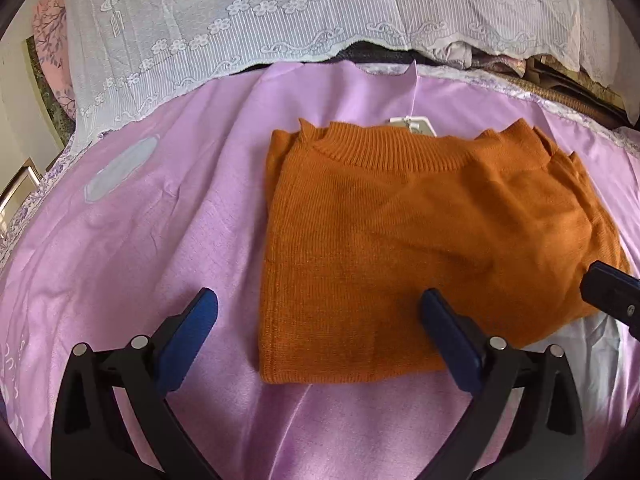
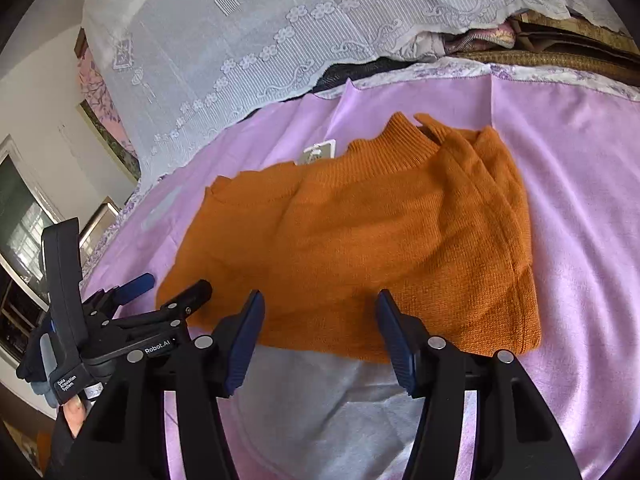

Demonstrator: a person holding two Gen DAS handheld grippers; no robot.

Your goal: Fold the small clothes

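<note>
An orange knit sweater (image 1: 420, 240) lies folded on a pink sheet (image 1: 160, 240), collar at the far side with a white tag (image 1: 414, 125) behind it. It also shows in the right wrist view (image 2: 360, 240). My left gripper (image 1: 320, 304) is open and empty, just above the sweater's near left edge; it also shows in the right wrist view (image 2: 172, 288). My right gripper (image 2: 320, 300) is open and empty over the sweater's near edge. One of its fingers (image 1: 612, 292) shows at the right of the left wrist view.
A white lace cloth (image 1: 280, 20) covers piled bedding at the far side. A pale grey patch (image 1: 120, 168) lies on the sheet at left. A grey-white cloth (image 2: 320, 400) lies beneath the sweater's near edge. Furniture and a window (image 2: 24, 224) stand at far left.
</note>
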